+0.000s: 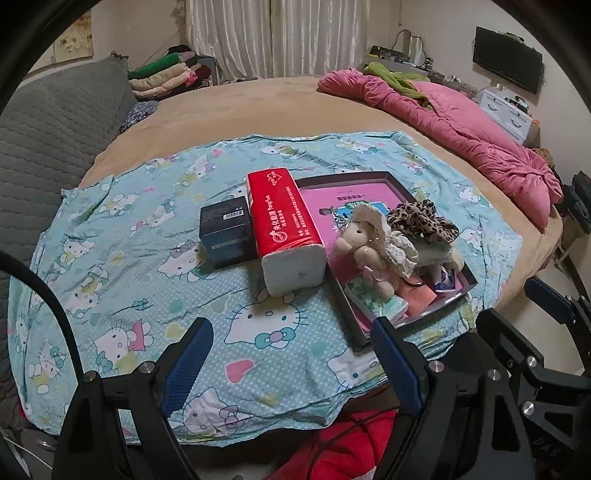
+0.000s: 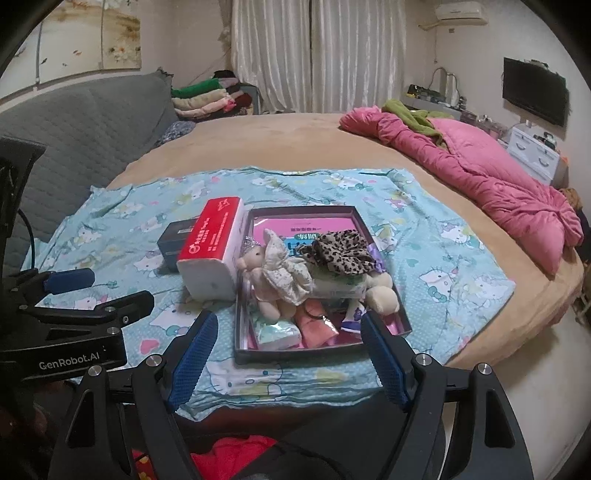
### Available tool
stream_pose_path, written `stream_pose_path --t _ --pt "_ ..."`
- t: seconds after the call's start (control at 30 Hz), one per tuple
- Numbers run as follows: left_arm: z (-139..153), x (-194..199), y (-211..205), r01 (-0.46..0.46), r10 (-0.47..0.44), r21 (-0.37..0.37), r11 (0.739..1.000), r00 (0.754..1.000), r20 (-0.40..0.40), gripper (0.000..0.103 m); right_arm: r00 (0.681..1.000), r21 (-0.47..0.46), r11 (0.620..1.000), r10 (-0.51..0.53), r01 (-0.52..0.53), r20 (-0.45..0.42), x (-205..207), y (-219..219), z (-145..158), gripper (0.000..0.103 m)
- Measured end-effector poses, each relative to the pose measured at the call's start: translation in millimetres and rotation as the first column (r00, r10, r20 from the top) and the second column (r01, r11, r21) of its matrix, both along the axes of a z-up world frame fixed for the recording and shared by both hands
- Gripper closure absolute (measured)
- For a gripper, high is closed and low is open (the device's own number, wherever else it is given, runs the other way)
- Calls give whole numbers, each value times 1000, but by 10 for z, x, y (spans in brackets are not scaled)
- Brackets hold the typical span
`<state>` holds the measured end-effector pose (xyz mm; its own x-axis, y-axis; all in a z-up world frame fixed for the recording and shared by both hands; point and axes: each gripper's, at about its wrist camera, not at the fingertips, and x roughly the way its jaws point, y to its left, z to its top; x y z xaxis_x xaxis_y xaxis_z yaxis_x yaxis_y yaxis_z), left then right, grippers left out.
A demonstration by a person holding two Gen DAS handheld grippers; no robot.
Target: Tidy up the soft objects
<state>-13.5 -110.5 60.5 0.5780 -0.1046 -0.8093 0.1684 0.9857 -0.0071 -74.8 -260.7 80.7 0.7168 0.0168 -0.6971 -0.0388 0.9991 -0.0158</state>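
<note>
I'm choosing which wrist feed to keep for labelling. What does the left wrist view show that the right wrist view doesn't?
Only the left wrist view shows the left gripper head-on, open and empty.

Only the right wrist view shows the air conditioner, the wall painting, and the right gripper head-on, open and empty.

Both show the tray with the plush doll and leopard scrunchie, the red tissue pack, and the dark box.

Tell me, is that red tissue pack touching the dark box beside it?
Touching. The left wrist view shows the red tissue pack pressed against the dark box, no cloth showing between them.
</note>
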Motion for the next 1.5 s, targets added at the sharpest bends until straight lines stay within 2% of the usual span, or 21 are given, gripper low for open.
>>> stream_pose_path --t 1.5 --pt "-57 -11 21 -16 16 9 1000 1000 -16 16 1000 8 1000 1 -1 -19 3 -25 -38 22"
